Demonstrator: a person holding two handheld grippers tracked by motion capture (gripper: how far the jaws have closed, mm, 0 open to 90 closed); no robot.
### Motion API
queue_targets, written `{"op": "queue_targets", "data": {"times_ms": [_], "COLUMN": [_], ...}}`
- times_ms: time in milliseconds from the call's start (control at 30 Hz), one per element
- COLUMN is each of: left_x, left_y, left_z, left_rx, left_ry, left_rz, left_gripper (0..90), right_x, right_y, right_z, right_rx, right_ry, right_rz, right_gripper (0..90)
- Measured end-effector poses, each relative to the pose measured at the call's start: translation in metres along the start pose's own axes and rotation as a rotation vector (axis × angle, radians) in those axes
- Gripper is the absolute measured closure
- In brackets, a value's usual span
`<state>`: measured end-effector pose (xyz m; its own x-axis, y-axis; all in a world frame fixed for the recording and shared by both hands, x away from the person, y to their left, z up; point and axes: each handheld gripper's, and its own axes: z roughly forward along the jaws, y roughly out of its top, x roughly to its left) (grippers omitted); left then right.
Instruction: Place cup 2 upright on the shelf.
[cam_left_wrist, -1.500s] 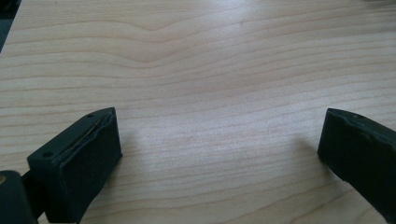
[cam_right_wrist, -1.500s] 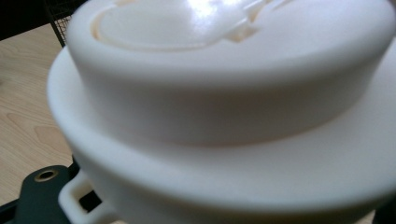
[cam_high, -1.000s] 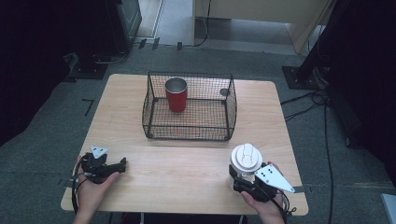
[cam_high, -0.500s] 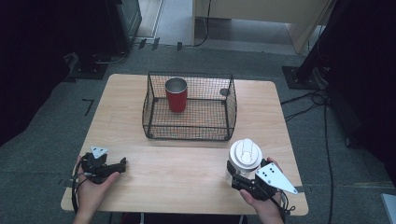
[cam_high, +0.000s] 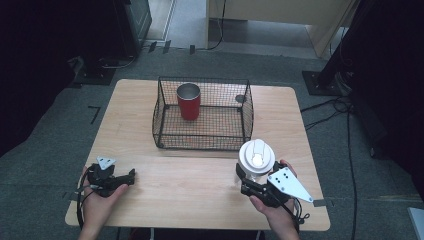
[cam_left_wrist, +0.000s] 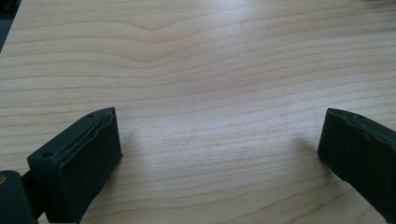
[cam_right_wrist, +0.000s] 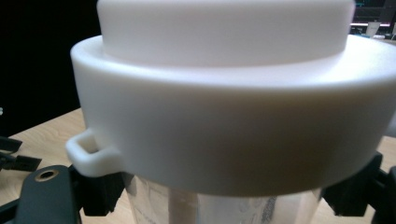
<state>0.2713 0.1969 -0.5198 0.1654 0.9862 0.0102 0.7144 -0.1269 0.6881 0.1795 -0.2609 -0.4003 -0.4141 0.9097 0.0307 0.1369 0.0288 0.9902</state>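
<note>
No readable writing anywhere. My left gripper (cam_high: 131, 175) rests on the pale wood-grain tabletop (cam_high: 190, 180), fingers (cam_left_wrist: 81, 161) spread, nothing between. Wire basket (cam_high: 202, 145) mid-table holds a red cup (cam_high: 189, 101). My right gripper (cam_high: 246, 181) clenches the white-lidded clear bottle (cam_high: 256, 157), near the front right edge. Grey floor, dark surroundings.

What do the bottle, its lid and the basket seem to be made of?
Bottle: probably clear plastic, since you can see through its wall.
Lid: likely white plastic, matte and opaque, with a moulded loop.
Basket: dark metal wire, an open mesh.
</note>
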Motion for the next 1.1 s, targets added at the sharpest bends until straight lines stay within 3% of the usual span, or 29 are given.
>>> {"op": "queue_targets", "data": {"times_ms": [1100], "left_x": [0.000], "left_y": [0.000], "left_z": [0.000], "left_rx": [0.000], "left_ry": [0.000], "left_rz": [0.000], "left_gripper": [0.1], "right_x": [0.017], "right_y": [0.047], "right_z": [0.044], "right_rx": [-0.110], "right_ry": [0.021], "right_rz": [-0.015], "right_gripper": [16.5]}}
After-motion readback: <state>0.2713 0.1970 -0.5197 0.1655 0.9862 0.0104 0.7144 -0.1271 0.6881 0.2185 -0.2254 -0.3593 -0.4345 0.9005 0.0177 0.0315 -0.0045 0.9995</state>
